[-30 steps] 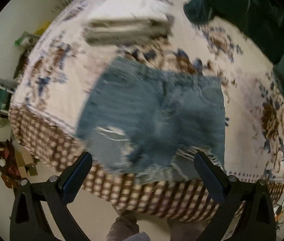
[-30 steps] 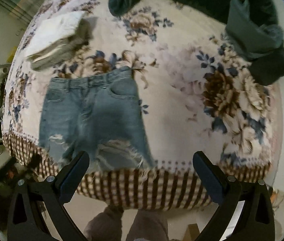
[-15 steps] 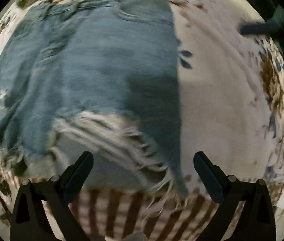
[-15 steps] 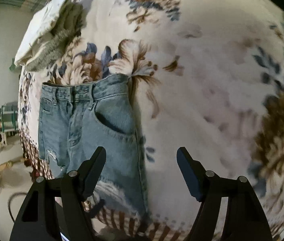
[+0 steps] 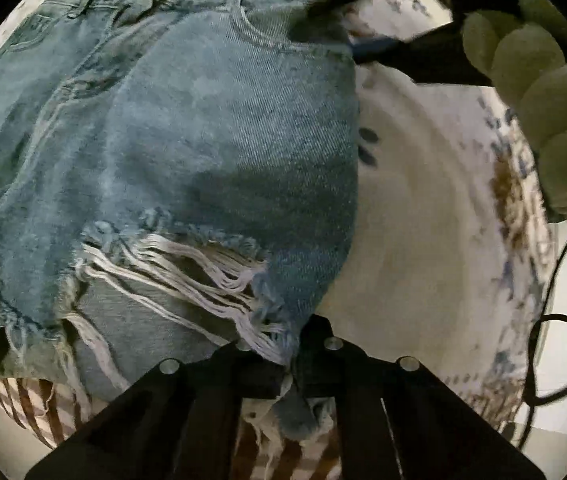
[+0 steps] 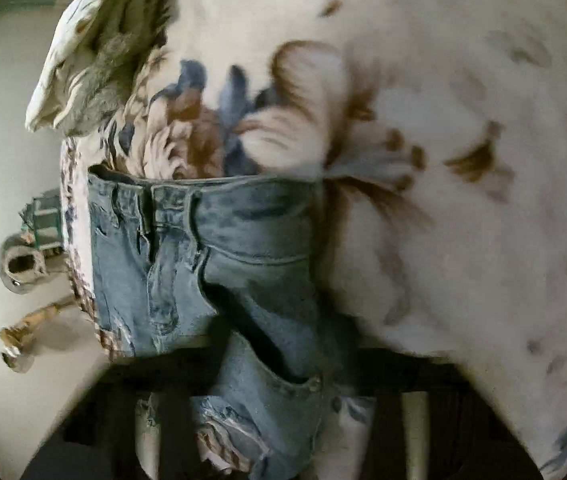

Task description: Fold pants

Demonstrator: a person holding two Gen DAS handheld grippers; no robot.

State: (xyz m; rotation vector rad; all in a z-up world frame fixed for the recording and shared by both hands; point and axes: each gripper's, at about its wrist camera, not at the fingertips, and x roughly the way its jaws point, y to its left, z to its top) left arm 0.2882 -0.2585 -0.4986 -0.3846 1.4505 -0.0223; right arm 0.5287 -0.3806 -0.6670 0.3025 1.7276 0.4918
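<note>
Both claws clamped on the denim shorts at the bed edge.

My left claw (image 5: 291, 364) is closed narrow on the frayed hem corner of the denim shorts (image 5: 203, 140); my right claw (image 6: 275, 364) is pinched shut on the side seam near the front pocket. The shorts lie flat on the bed's floral blanket (image 6: 463, 160), front side up, long axis running from waistband (image 6: 203, 196) at the far end to torn hems hanging over the checked bed edge (image 5: 43, 400) nearest me. In the left wrist view my gloved right hand (image 5: 543, 92) grips its tool beside the shorts' right edge.
</note>
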